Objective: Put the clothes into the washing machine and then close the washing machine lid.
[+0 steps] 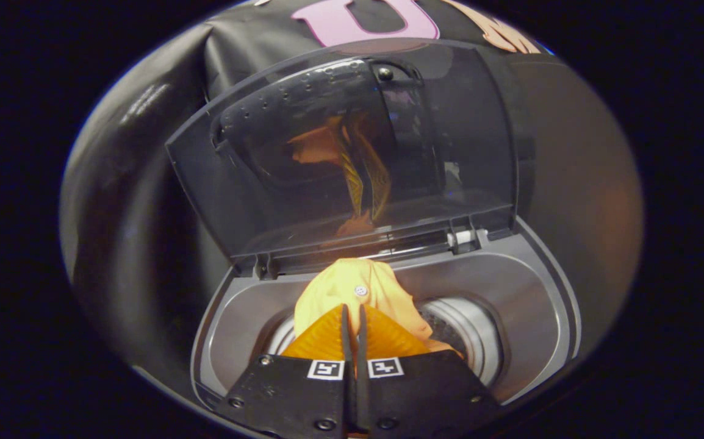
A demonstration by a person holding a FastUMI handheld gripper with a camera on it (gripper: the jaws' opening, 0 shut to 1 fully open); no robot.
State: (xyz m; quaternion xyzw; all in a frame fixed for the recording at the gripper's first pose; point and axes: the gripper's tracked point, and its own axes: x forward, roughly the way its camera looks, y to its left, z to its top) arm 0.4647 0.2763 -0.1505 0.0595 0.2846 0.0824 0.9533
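My gripper (354,317) pinches the orange garment (352,289) between both fingers, right over the washing machine (529,292) drum opening; the lid (352,152) stands open beyond.

We saw our gripper (354,317) at the bottom of the view as two flat, dark plates lying side by side, each wider near the camera and narrowing forward. Round screw heads sat in the plates: one near the outer forward corner of each, and more along the near edge. Each plate carried a small square marker of black blocks on white, set right beside the middle seam. From the plates, two ribbed wedges ran forward, their surfaces grooved with fine slanted lines. Thin, blade-like inner edges stood along the middle, and the jaws lay all but together with a narrow slit between them.
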